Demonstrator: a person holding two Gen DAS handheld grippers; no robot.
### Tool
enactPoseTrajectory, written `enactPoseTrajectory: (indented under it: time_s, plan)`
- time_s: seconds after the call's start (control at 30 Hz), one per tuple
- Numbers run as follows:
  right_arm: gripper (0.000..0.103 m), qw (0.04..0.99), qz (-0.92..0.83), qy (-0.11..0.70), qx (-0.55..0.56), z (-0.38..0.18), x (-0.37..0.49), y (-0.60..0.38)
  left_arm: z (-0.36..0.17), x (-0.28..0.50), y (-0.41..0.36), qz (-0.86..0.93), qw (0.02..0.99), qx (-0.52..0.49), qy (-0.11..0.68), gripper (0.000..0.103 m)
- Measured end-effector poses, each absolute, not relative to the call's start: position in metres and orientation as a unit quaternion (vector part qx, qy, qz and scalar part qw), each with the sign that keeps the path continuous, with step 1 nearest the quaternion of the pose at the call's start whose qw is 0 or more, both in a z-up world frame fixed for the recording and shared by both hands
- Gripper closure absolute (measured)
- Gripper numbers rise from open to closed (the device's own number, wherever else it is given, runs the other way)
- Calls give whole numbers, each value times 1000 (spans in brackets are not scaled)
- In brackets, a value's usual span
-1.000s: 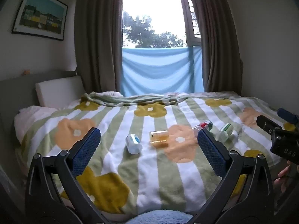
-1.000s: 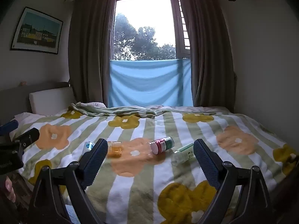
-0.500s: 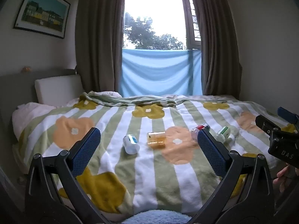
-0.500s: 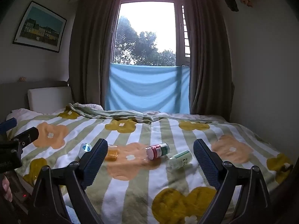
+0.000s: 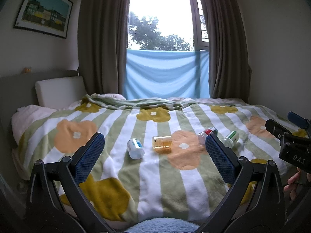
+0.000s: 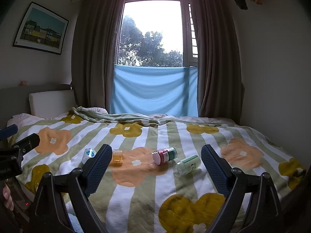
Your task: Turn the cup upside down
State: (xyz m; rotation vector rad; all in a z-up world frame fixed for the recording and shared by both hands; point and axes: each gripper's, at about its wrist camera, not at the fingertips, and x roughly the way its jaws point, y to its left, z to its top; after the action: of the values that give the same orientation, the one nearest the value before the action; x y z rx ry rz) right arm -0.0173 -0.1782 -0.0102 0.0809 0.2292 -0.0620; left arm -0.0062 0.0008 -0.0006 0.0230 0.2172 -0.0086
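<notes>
Left gripper (image 5: pixel 153 147): hovering at the near edge of the bed, two blue-padded fingers (image 5: pixel 89 156) spread wide, grasping nothing.
Right gripper (image 6: pixel 154 158): hovering just right of the left one, two fingers (image 6: pixel 213 169) likewise spread apart, gripping nothing.
Cup (image 5: pixel 162 144): one, amber and see-through, lying on its side mid-bed, resting half on a white stripe and half on an orange flower; sitting well apart from both grippers, touching neither.
Bottles, counted: three, all lying on their sides.
White bottle (image 5: pixel 135 148): lying just left of the cup, blue label facing up, showing also in the right view (image 6: pixel 89 154).
Red-and-green bottle (image 6: pixel 164 155): lying right of the cup, on the far right edge of the orange flower.
Green-capped bottle (image 6: pixel 186 165): lying farthest right and a little nearer, close beside the red-and-green one, not clearly touching.
Row: four items stretching left to right across the blanket (image 5: pixel 147 174).
Blanket: one, striped green and white, showing yellow and orange flowers, bunching up at the far edge.
Pillow (image 5: pixel 58 91): one, white, leaning at the far left.
Picture (image 5: pixel 43 12): one, framed, hanging on the left wall.
Curtains (image 5: pixel 103 42): two, brown, hanging either side of one window.
Blue cloth (image 5: pixel 165 73): one, hanging across the lower window.
</notes>
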Motion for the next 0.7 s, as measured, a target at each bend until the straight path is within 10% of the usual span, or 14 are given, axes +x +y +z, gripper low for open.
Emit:
enactPoseTrajectory:
  time_s: [0.7]
  plan:
    - [11,992,-36,118,41,-9,-20,-176,-3,-8,0,-6,994,7,105,0]
